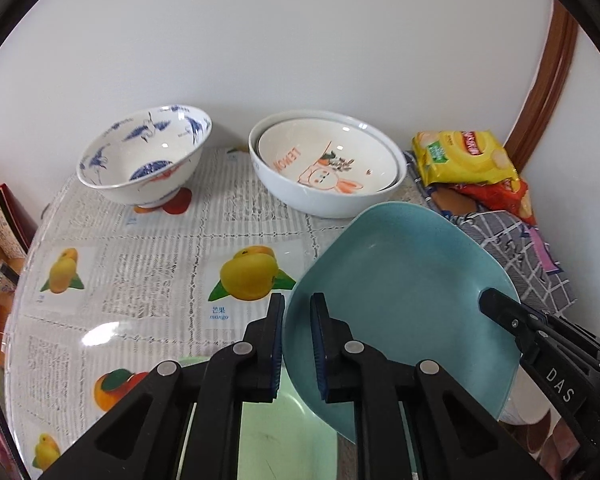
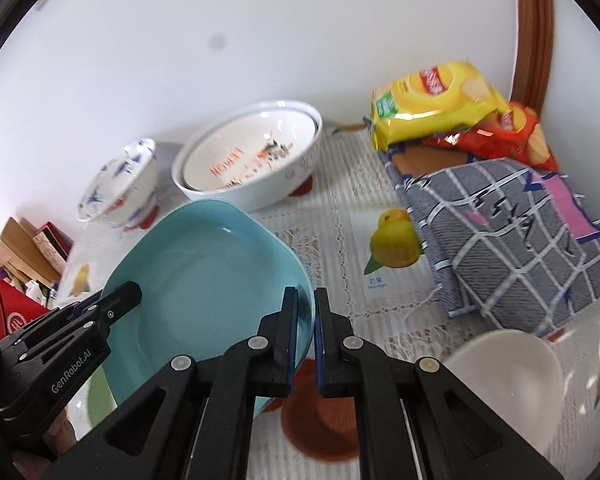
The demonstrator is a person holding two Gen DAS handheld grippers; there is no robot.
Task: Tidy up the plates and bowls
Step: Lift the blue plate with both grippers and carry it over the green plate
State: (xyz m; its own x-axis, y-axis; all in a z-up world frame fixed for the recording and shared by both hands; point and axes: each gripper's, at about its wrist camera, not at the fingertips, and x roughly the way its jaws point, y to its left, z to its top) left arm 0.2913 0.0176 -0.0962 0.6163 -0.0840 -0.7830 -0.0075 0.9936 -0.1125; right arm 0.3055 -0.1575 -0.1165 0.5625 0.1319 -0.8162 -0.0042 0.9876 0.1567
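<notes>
White wall backs a fruit-print worktop (image 1: pixel 148 264). Left gripper (image 1: pixel 298 344) and right gripper (image 2: pixel 306 340) each pinch opposite rims of a tilted teal plate (image 1: pixel 404 288), raised near the front edge. Uneven lifting could slip it.
</notes>
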